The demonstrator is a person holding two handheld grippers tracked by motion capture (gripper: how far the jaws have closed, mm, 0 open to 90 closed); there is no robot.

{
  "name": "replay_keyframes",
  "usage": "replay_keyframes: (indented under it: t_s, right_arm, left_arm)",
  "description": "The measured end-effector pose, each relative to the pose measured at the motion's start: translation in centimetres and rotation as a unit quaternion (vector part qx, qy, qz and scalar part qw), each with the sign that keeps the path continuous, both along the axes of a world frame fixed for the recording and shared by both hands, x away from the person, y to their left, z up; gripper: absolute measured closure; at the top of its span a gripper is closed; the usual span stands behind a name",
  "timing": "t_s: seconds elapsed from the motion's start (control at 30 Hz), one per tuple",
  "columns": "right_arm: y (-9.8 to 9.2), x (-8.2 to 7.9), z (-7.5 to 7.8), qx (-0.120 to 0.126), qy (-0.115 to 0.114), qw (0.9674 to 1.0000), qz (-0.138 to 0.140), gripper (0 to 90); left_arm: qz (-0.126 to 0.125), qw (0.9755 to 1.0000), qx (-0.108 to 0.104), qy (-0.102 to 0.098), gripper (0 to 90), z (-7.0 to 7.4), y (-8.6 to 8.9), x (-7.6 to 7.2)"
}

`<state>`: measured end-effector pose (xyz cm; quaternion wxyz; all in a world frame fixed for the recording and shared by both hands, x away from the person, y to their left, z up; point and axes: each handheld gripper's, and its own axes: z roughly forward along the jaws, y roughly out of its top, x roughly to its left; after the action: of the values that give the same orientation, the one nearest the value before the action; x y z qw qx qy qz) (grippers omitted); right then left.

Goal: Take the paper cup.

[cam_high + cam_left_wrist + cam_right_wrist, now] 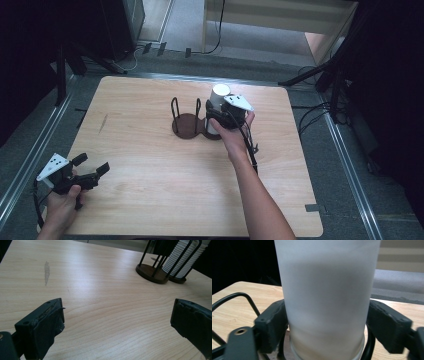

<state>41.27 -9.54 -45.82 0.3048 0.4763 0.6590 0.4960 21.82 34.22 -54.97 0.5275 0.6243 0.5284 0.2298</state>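
right tongs point(325, 325) pinching, apparently, white cup stack point(325, 290) in wire holder point(187, 122); left tongs point(117, 322) spread.

white cup stack point(218, 102) | ribbed | upright | in dark wire holder point(189, 120)

Cup stack point(218, 100) in right ring of holder point(187, 125), mid-table point(150, 165).

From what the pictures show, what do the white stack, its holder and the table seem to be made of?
White stack: probably paper or plastic cups, matte, with fine stacked rims showing as ridges. Holder: thin black rods, likely metal wire, on dark round bases, perhaps stained wood. Table: light wood or wood-look laminate with visible grain and a soft sheen.
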Motion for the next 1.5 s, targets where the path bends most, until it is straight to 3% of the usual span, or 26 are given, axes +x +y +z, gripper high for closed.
replay_keyframes:
  t_s: [0.17,0.5,0.73,1.5]
  right_arm:
    - [0.4,0.1,0.0,-0.007,-0.013,0.9999,0.001,23.9]
    - [0.4,0.5,-0.4,0.008,-0.004,1.0,-0.002,24.3]
    - [0.2,0.3,-0.1,0.003,-0.015,0.9999,-0.002,25.8]
    - [0.5,-0.4,3.7,-0.01,-0.082,0.9965,-0.012,31.0]
  left_arm:
    - [-0.002,1.0,0.002,0.001,0.0,0.0,0.0,0.0]
    - [-0.004,1.0,0.001,0.001,0.0,0.0,0.0,0.0]
    - [-0.004,1.0,0.0,0.0,0.0,0.0,0.0,0.1]
    - [-0.006,1.0,-0.001,0.003,0.0,0.0,0.0,0.1]
